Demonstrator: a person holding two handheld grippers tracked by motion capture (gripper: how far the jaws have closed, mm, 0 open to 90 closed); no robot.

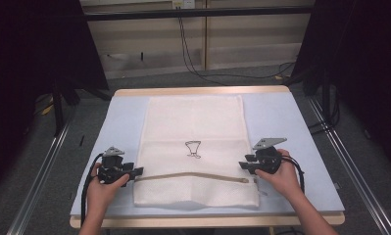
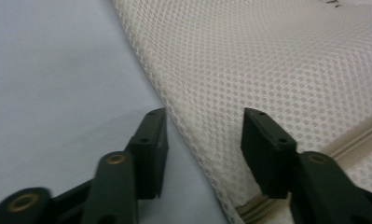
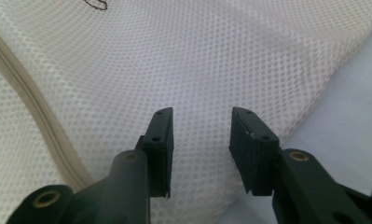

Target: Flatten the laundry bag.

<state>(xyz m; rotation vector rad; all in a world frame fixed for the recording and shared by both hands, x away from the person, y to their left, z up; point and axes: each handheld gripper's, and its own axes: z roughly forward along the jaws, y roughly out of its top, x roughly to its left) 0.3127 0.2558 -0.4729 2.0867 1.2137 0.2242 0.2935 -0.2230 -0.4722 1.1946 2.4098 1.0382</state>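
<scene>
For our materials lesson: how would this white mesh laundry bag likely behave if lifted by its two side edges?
The mesh bag would probably sag in the middle: it lies limp and flat on the table. It looks light, being thin open netting. The zipper, already slightly bowed, would likely bend with it, and the open weave probably gives some grip.

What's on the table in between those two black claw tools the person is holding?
The cream mesh bag lies flat between the left gripper and right gripper, its zipper running across from one to the other. The high view shows this.

Each black hand-held gripper (image 1: 138, 171) (image 1: 243, 164) carries a grey triangular plate, brass-coloured pivots, black cable
</scene>
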